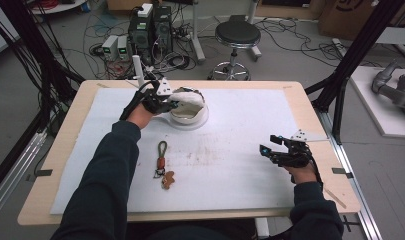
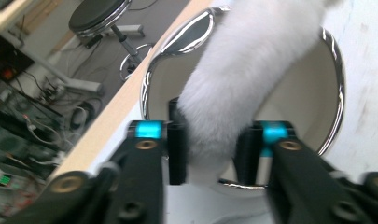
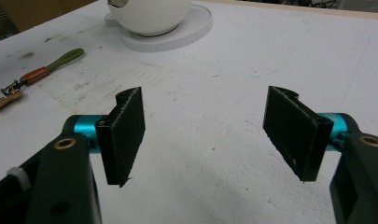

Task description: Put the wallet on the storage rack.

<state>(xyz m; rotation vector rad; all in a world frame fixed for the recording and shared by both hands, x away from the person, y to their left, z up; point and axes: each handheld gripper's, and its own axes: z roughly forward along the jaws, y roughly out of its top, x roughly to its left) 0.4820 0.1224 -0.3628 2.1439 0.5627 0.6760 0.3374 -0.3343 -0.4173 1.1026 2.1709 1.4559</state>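
- Looking down from the high view, the left gripper sits at the far side of the table, right at the near-left edge of a white bowl that stands on a round white plate.
- A white fluffy piece lies across the bowl's top, and the left gripper's tips meet it there.
- Between the person's two dark sleeves, a keyring with a green loop and a brown charm lies on the white mat, well apart from the bowl.
- The right gripper rests near the right edge of the mat, away from everything else.
- Beyond the table stand a black stool and computer boxes with cables on the floor.
- From the left gripper view, the fluffy piece runs down between the two black pads, which sit against its sides at a narrow gap; it hangs over the shiny rim of the bowl and hides much of the inside.
- The stool and table edge show at upper left.
- From the right gripper view, the right gripper has its jaws wide apart with bare mat between them.
- Farther off sit the bowl on its plate, and the keyring at the left.
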